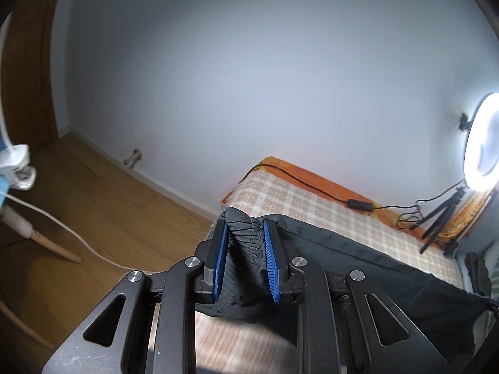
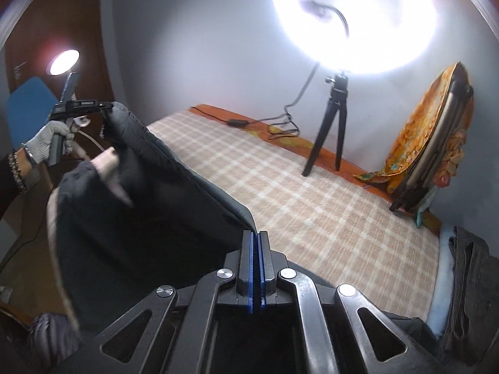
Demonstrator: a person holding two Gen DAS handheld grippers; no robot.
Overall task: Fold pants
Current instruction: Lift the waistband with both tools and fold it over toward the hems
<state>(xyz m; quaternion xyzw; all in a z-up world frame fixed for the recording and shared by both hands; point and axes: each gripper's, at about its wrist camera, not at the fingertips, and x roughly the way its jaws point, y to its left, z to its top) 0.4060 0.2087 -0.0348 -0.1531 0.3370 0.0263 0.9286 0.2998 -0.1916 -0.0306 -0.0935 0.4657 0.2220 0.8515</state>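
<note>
Item: dark charcoal fabric pants, elasticated gathered waistband. Position: held up in the air above the bed, stretched between two claws; the cloth hangs below the taut top edge. A pale inner lining or pocket shows in the right wrist view.

Left claw: black frame, blue ribbed pads. Its fingers stand partly apart with the gathered waistband bunched between them, the cloth touching both pads. In the right wrist view this claw appears at the far end of the pants, gripping the fabric, its handle in a grey knitted glove on the person's left hand; beaded bracelets at the wrist.

Right claw: black frame, blue pads pressed together, clamped on the near edge of the pants, which run away from it toward the left claw.

Support: bed with a beige-and-white checked cover, orange patterned sheet along the wall side.

Other entries:
- Bright white ring light on a small black tripod, standing on the bed by the wall, black cable with inline box trailing over the cover.
- Orange floral cloth over a leaning frame, far right corner.
- Folded dark grey garment at the bed's right edge.
- Wooden plank floor, white cord across it.
- Plain white wall.
</note>
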